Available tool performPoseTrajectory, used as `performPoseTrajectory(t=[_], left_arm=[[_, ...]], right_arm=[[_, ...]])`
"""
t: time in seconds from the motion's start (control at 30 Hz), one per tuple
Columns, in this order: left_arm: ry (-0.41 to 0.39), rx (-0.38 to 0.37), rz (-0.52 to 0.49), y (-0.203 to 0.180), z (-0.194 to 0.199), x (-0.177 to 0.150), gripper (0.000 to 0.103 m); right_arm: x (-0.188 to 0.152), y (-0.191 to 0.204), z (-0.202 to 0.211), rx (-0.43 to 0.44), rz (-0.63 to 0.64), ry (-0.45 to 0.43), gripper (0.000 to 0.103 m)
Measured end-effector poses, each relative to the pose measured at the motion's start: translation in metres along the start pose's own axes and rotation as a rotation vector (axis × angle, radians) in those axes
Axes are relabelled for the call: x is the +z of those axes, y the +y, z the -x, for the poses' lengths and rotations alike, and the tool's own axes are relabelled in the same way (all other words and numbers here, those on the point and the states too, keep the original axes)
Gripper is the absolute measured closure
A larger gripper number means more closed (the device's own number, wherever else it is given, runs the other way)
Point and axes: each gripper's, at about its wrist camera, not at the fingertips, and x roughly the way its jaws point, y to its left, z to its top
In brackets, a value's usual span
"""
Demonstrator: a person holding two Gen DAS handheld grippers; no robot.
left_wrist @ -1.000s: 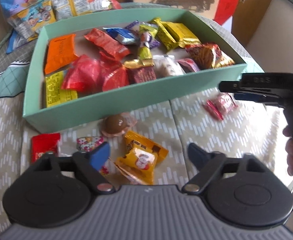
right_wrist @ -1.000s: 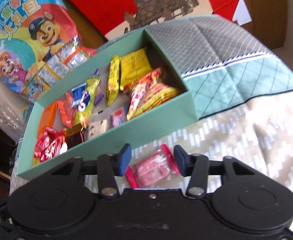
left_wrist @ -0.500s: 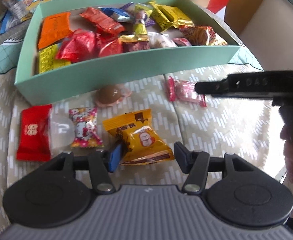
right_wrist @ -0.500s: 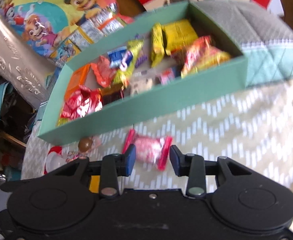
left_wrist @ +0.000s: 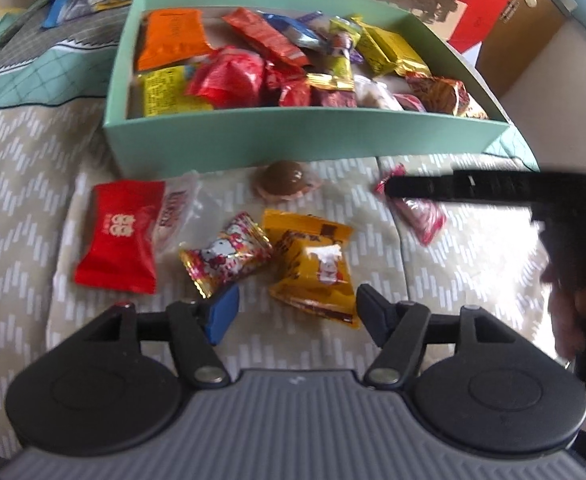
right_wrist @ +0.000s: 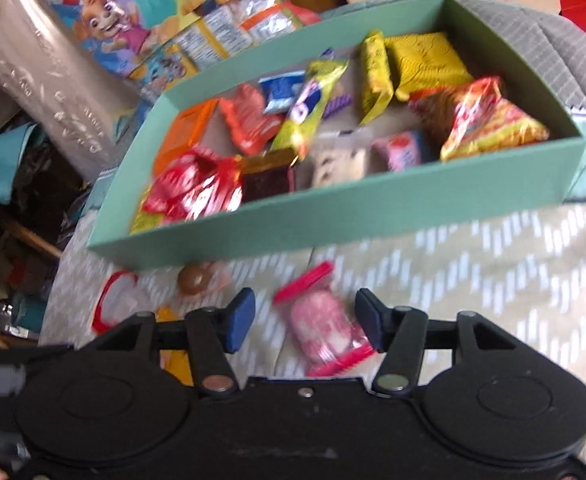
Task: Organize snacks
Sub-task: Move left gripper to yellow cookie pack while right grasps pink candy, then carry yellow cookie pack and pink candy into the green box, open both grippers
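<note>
left wrist – right gripper overhangs pink candy

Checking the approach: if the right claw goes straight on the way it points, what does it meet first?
Most likely the pink candy, lying on the cloth between the open right claw fingers; the green box stands beyond it.

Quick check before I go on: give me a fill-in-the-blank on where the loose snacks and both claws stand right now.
1. The pink candy lies between the open fingers of the ____ claw.
2. The round chocolate lies on the cloth, ____ the green box.
3. The left claw is ____, with the yellow packet just ahead of it.

Missing words: right; outside; open
</note>
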Motion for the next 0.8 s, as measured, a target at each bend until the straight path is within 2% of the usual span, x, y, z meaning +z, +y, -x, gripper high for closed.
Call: performPoseTrajectory(t=[0.17, 0.23, 0.27, 0.3, 0.6, 0.8], left_arm=[[-0.013, 0.009, 0.004, 0.002, 0.001, -0.001, 0.037], [-0.015, 0.011, 0.001, 0.001, 0.002, -0.001, 0.037], [-0.018, 0.012, 0.001, 0.001, 0.003, -0.001, 0.037], [-0.021, 0.013, -0.001, 0.001, 0.004, -0.001, 0.037], [-0.089, 0.018, -0.106, -0.027, 0.014, 0.012, 0.040], [-0.018, 0.062, -0.170, -0.037, -0.020, 0.013, 0.041]], right_arm=[[-0.014, 0.023, -0.001, -0.100, 0.110, -0.014, 0.048], [-0.017, 0.035, -0.006, -0.179, 0.193, -0.020, 0.059], [-0.017, 0.039, -0.008, -0.212, 0.220, -0.027, 0.071], [-0.016, 0.039, -0.009, -0.221, 0.221, -0.034, 0.073], [-0.018, 0.009, 0.002, -0.195, 0.108, -0.051, 0.074], [-0.023, 0.006, 0.006, -0.195, 0.092, -0.061, 0.074]])
